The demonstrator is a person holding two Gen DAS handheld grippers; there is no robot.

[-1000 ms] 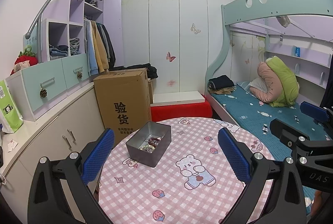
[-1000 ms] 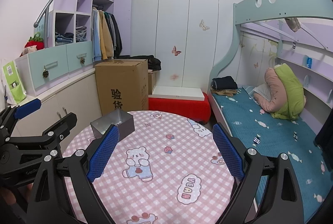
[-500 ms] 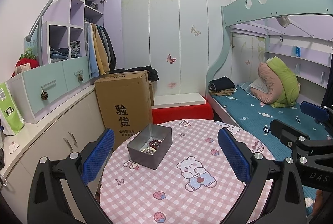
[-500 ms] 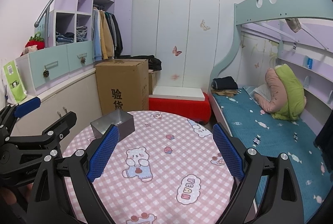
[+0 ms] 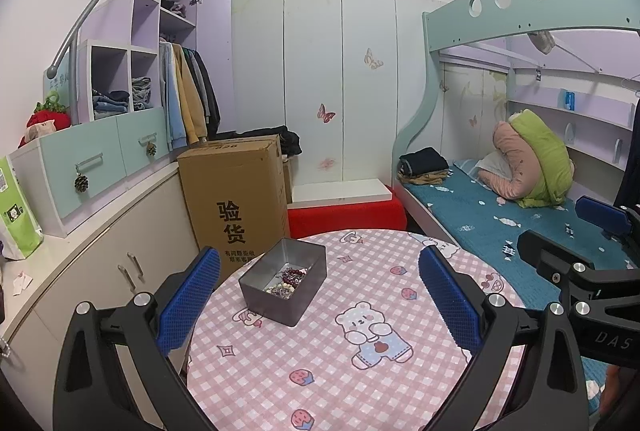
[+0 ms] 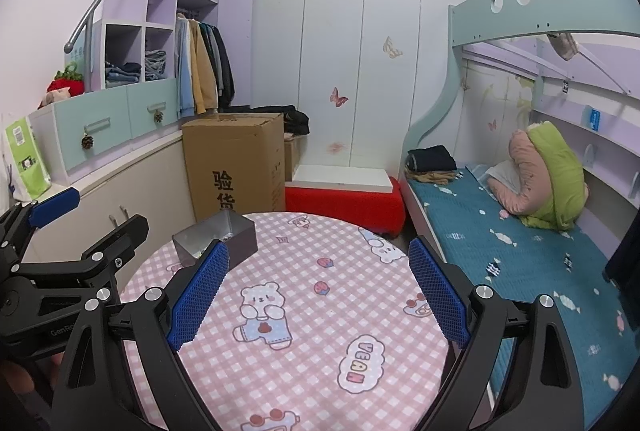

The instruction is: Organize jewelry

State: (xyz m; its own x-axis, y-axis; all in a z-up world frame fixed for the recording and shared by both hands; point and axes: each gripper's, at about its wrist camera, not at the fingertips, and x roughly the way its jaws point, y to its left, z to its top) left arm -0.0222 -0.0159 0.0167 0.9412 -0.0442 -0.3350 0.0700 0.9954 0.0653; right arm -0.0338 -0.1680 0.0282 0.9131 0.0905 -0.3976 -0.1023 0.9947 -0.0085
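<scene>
Left wrist view: grey metal tin (image 5: 283,279), open-topped, on round table (image 5: 360,371) with pink checked cloth, toward its left edge; beaded jewelry (image 5: 289,278) heaped inside. Left gripper (image 5: 318,305) over the table, jaws wide apart, empty. Right gripper (image 6: 318,289) likewise spread, empty, above the cloth, tin just beyond its left finger. Cardboard box (image 5: 236,203) behind table.

Tin (image 5: 283,281) on table (image 5: 360,383), apparently beads (image 5: 286,278) inside, carton (image 5: 236,199) behind
</scene>
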